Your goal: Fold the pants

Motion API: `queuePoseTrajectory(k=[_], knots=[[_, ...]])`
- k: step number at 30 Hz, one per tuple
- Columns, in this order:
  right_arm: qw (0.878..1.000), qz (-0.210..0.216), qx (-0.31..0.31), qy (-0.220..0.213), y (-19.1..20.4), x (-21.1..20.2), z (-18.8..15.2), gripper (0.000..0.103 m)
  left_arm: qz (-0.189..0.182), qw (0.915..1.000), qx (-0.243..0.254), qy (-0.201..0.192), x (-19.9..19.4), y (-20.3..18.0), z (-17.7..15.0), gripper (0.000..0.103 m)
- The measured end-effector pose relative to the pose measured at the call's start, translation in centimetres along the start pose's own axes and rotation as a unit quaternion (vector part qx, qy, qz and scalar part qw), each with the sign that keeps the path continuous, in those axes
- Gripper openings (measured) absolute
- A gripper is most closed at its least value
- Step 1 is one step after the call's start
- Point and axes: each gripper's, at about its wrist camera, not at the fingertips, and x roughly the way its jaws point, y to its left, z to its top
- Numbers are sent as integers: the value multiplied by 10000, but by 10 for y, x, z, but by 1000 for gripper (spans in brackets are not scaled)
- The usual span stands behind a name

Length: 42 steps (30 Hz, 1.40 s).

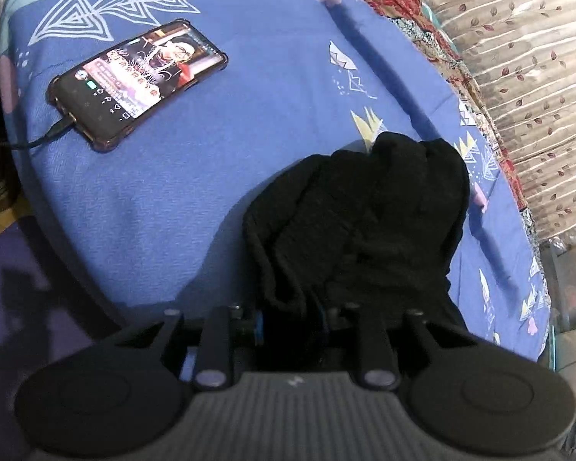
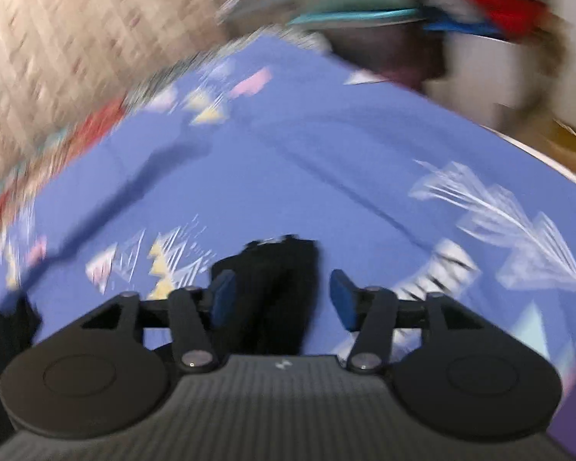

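We see the left hand-held gripper (image 1: 290, 320) clenched on the black pants (image 1: 361, 223), bunched on the blue patterned bedsheet (image 1: 165, 199). Our right hand-held gripper (image 2: 282, 299) is released, jaws apart around a strip of the pants (image 2: 284, 284). Phone (image 1: 138, 82) lies well apart, cable (image 1: 44, 139) plugged in.

Lit phone (image 1: 136, 84) (cable attached) on bedsheet (image 1: 249, 115)

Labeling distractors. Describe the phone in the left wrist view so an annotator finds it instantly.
Start from the blue patterned bedsheet filling the left wrist view. On its upper left lies the phone, flat, apart from the black pants. It is the only lit screen, in a dark bumper case, with a cable plugged into its near end.
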Motion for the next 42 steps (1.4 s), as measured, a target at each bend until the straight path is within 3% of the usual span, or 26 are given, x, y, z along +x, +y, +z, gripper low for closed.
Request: queuePoseTrajectory(k=[2, 6, 7, 8, 9, 13, 15, 18, 20, 23, 26, 27, 28, 31, 33, 37, 42], knots=[[9994, -227, 26, 263, 8, 28, 8, 60, 29, 10000, -48, -11, 2, -9, 5, 21], [9909, -259, 1163, 622, -20, 73, 12, 56, 94, 9999, -104, -9, 2, -14, 7, 21], [9875, -85, 1329, 842, -24, 84, 11, 30, 116, 9999, -94, -5, 2, -16, 9, 21], [9845, 31, 1426, 1025, -25, 89, 10, 14, 132, 9999, -74, -10, 3, -18, 9, 19], [9836, 43, 1482, 1026, -25, 88, 10, 13, 132, 9999, -45, -22, 2, -21, 10, 18], [9786, 401, 2014, -129, -41, 30, 31, 9, 97, 9998, 99, -109, -4, -33, 12, 16], [9727, 394, 2148, -790, -56, -11, 41, 9, 89, 9998, 134, -138, -9, -35, 13, 15], [9710, 73, 2017, -1278, -78, -54, 36, 9, -46, 10000, 7, 71, -8, -32, 10, 15], [9729, -258, 1866, -1345, -93, -67, 26, 9, -29, 9997, -34, 242, -2, -30, 4, 14], [9754, -669, 1856, -978, -120, -61, 3, 11, 138, 9991, -13, 396, 5, -25, -3, 14], [9755, -1117, 1864, -341, -136, -39, -20, 25, 188, 9984, -98, 525, 6, -19, -5, 17], [9720, -1327, 1910, -344, -140, -39, -26, 32, 181, 9984, -53, 536, 4, -20, -4, 18], [9656, -1530, 2043, -499, -145, -44, -31, 47, 188, 9985, 24, 506, -1, -22, -5, 21], [9434, -1786, 2565, -1110, -150, -64, -33, 51, 297, 9986, 316, 291, -20, -24, -4, 31], [9426, -1692, 2549, -1338, -142, -69, -23, 51, 320, 9987, 395, 104, -34, -23, 0, 31], [9656, -1124, 1801, -1500, -96, -73, 3, 51, 197, 9981, 476, -345, -53, -27, 20, 32], [9923, 164, 825, -906, -7, -47, 30, 51, 87, 9911, 1128, -702, -33, -70, 63, 35]])
